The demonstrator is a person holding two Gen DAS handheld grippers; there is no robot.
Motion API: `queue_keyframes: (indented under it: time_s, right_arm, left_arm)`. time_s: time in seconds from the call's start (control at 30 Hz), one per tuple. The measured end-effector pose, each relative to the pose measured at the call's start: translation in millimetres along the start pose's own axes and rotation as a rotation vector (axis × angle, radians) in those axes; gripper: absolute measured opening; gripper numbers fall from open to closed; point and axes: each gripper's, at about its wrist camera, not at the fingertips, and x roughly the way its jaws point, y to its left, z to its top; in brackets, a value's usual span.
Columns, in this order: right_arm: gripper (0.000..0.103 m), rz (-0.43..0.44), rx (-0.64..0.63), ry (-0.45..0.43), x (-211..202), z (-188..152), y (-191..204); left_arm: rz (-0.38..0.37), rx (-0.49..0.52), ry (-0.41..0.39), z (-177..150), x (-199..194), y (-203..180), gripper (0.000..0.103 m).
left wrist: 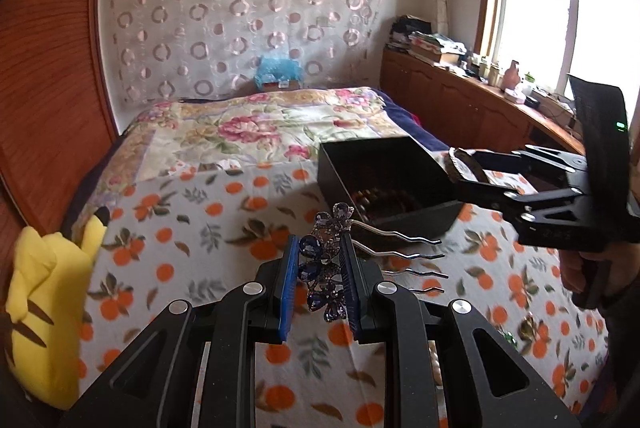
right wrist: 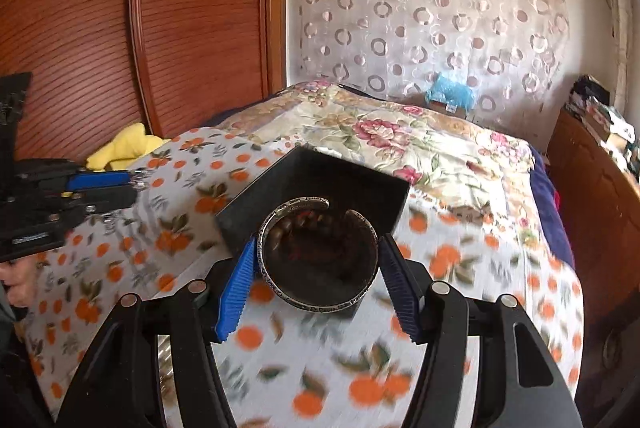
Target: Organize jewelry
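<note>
My left gripper (left wrist: 320, 284) is shut on a silver hair comb with blue and purple gems (left wrist: 326, 268); its wavy prongs (left wrist: 416, 256) point right, above the orange-print blanket. My right gripper (right wrist: 318, 264) is shut on a silver open cuff bracelet (right wrist: 318, 256) and holds it over the black jewelry box (right wrist: 288, 180). In the left wrist view the right gripper (left wrist: 460, 168) holds the cuff (left wrist: 464, 164) at the box's right rim (left wrist: 428, 156). A dark beaded bracelet (left wrist: 384, 198) lies inside the box.
The box sits on a bed with an orange-print blanket (left wrist: 208, 220) and a floral quilt (left wrist: 240, 128). A yellow plush toy (left wrist: 48, 292) lies at the left. A wooden wardrobe (right wrist: 160, 28) is left, and a cluttered wooden counter (left wrist: 460, 76) is under the window.
</note>
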Motion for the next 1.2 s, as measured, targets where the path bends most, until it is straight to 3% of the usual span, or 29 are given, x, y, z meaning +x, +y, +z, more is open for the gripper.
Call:
queue_keyframes:
  time_s: [0.27,0.57,1.2]
  right_arm:
    - [0.064,-0.017,-0.084,0.062,58,27,-10]
    - [0.064,-0.027,-0.089,0.109,92,34,-19]
    - [0.064,0.001,0.001,0.038,54,36,-56]
  left_arm:
    - [0.011,-0.031,0.004,20,12,19,0.019]
    - [0.005,-0.029,0.025,36,29,23,0.019]
    - [-0.035,0.023,0.049,55,57,0,0.019]
